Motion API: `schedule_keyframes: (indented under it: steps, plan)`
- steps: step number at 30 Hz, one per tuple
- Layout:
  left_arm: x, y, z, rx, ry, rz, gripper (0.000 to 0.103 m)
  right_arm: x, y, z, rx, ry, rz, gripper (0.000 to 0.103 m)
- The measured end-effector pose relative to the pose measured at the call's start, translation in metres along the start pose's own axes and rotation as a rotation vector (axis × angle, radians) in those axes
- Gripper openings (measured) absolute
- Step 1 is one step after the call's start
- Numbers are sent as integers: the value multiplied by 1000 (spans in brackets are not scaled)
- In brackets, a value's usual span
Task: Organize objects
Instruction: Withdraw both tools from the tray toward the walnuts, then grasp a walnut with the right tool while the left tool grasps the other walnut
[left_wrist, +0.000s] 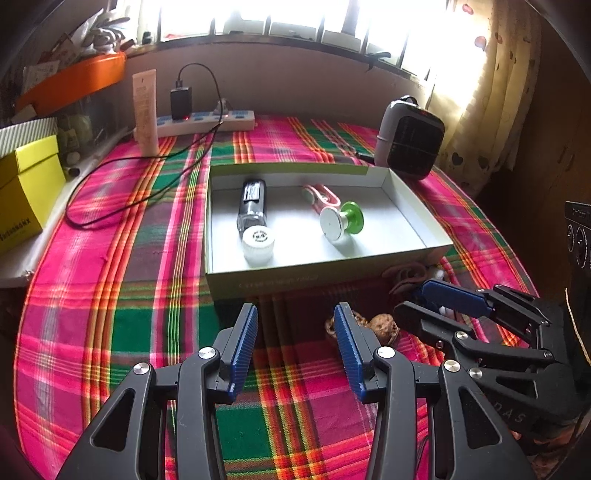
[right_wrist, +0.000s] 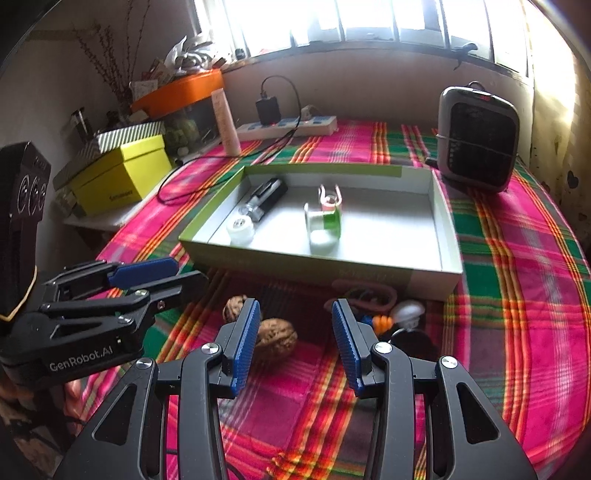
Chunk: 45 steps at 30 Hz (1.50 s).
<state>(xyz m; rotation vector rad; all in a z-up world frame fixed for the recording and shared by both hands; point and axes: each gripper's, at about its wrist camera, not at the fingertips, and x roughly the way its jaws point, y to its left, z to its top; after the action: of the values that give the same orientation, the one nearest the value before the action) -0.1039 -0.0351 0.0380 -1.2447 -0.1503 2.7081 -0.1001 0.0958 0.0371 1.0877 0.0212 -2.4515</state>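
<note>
An open shallow box sits mid-table. In it lie a dark bottle with a white cap, a green and white spool and a pink clip. In front of the box lie two walnuts, brown rubber bands and small white, orange and black pieces. My left gripper is open and empty above the cloth before the box. My right gripper is open, with the nearer walnut just beyond its left pad.
The plaid tablecloth covers a round table. A small heater stands behind the box at right. A power strip with charger and cable, a cream tube and yellow boxes stand at back left.
</note>
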Motion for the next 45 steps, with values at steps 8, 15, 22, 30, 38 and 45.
schedule_keyframes:
  steps: [8,15,22,30,38,45]
  plan:
    - [0,7,-3,-26,12,0,42,11,7,-5,-23,39,37,42]
    - [1,9,-4,-27,18,-6,42,16,11,-7,-45,64,46,42]
    - [3,10,-3,-32,24,-11,42,22,14,-9,-84,86,9,42]
    - [8,7,-2,-30,36,-26,42,22,13,-11,-97,80,2,42]
    - [14,2,0,-16,56,-46,42,18,11,-11,-107,71,-16,33]
    - [21,-6,1,1,83,-71,44,15,5,-13,-92,69,-34,33]
